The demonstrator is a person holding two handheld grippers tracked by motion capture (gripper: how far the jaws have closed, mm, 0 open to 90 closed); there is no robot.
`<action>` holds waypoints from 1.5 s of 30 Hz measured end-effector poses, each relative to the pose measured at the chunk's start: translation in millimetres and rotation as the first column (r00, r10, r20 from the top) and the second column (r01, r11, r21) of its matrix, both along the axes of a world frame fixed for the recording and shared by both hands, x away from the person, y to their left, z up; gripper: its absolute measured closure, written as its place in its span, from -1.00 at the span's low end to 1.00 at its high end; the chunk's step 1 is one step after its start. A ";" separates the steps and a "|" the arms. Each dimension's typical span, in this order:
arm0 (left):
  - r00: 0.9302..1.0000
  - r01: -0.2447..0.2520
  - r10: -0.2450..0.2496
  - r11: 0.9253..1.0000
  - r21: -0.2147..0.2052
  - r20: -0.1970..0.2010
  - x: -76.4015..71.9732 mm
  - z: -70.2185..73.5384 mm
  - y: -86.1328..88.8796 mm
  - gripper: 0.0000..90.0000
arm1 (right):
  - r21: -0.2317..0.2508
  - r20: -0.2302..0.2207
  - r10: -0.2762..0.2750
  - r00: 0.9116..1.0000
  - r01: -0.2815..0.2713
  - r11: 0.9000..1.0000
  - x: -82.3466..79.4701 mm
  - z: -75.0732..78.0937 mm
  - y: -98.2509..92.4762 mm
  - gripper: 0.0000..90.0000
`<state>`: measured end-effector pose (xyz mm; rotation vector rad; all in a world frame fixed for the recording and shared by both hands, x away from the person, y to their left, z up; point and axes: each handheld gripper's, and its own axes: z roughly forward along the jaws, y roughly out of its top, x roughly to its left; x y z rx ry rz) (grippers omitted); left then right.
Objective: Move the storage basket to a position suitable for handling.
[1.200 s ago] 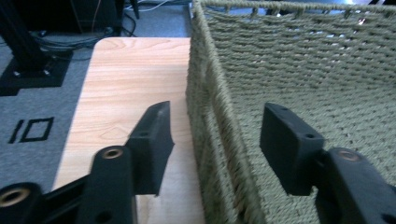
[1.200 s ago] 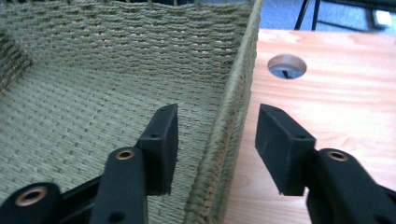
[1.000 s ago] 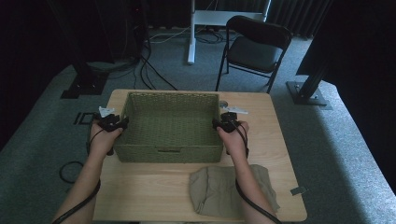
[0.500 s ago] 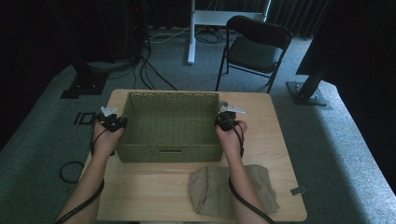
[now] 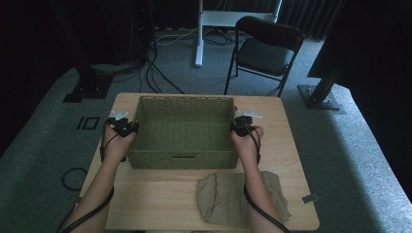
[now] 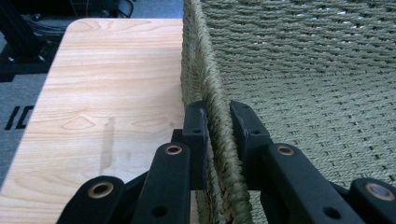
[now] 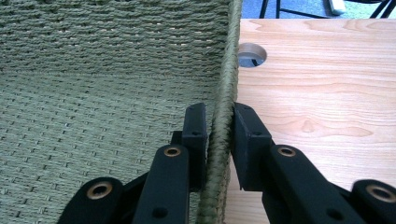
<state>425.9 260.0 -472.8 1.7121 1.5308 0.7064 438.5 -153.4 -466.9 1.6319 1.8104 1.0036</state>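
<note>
A green woven basket (image 5: 184,98) stands in the middle of the wooden table (image 5: 155,204). My left gripper (image 5: 130,129) sits at the basket's left wall. In the left gripper view its jaws (image 6: 217,112) are shut on the braided rim (image 6: 205,70), one pad outside and one inside. My right gripper (image 5: 238,128) is at the right wall. In the right gripper view it (image 7: 220,114) pinches the rim (image 7: 229,70) the same way. The basket's inside looks empty.
A crumpled olive cloth (image 5: 218,194) lies on the table's near right part, partly under my right forearm. A round hole (image 7: 252,54) pierces the tabletop beside the basket. A black folding chair (image 5: 265,48) and a white stand leg (image 5: 199,34) are beyond the table.
</note>
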 end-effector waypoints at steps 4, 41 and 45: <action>1.000 0.003 -0.003 1.000 -0.012 0.001 1.8 -0.3 -8.7 0.76 | 0.005 0.000 -0.003 1.000 0.003 1.000 0.3 -0.1 -8.4 0.70; 0.996 0.084 -0.084 0.996 -0.009 -0.001 21.3 -1.1 -97.0 0.74 | 0.026 -0.022 -0.062 0.998 0.063 0.998 -1.6 0.8 -101.0 0.70; 0.996 0.093 -0.093 0.996 0.007 0.001 22.1 -1.2 -103.1 0.74 | 0.021 -0.022 -0.066 0.998 0.066 0.998 -2.1 1.0 -106.6 0.70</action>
